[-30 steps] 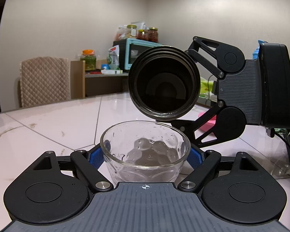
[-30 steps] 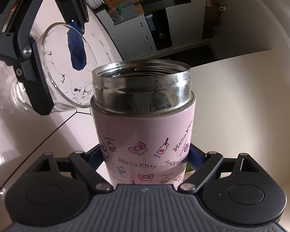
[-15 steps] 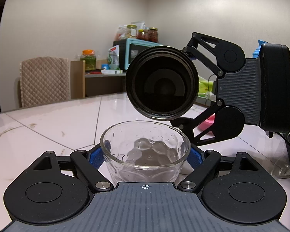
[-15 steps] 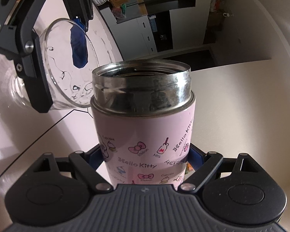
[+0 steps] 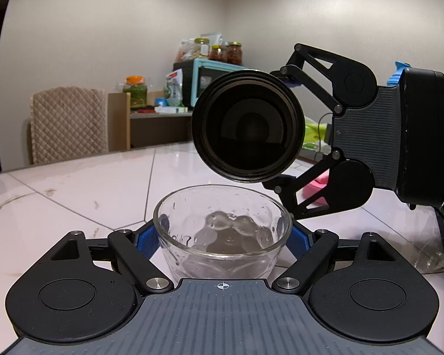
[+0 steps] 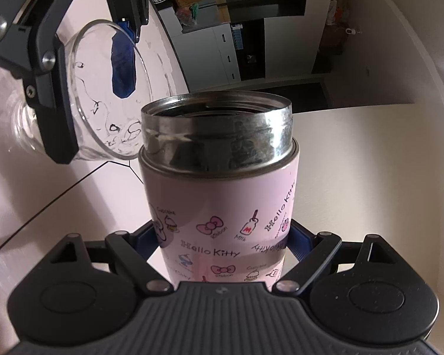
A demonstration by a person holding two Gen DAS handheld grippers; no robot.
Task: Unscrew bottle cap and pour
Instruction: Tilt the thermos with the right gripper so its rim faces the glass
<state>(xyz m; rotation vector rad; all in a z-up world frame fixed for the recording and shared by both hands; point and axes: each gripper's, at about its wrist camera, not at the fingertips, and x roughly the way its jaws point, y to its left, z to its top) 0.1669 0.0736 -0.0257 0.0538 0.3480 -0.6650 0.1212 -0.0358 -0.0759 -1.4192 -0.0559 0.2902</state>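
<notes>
My left gripper (image 5: 222,236) is shut on a clear glass bowl (image 5: 222,230) with water drops inside, standing on the white table. My right gripper (image 6: 222,236) is shut on a pink Hello Kitty thermos bottle (image 6: 219,207), uncapped, with a steel threaded neck. In the left wrist view the bottle (image 5: 248,125) is tipped on its side with its dark open mouth facing me, just above the bowl's far rim. In the right wrist view the bowl (image 6: 103,94) sits left of the bottle mouth. No stream is visible. A pink object (image 5: 316,188), perhaps the cap, lies behind the right gripper (image 5: 284,130).
The white tiled table (image 5: 88,195) spreads to the left. A quilted chair (image 5: 68,124) stands at its far edge. A shelf with a teal microwave (image 5: 201,84) and jars is behind. Crumpled clear plastic (image 5: 429,254) lies at the right.
The bottle has tilted further and moved a little lower toward the bowl's rim, mouth turned more toward me. The bowl has stayed in place.
</notes>
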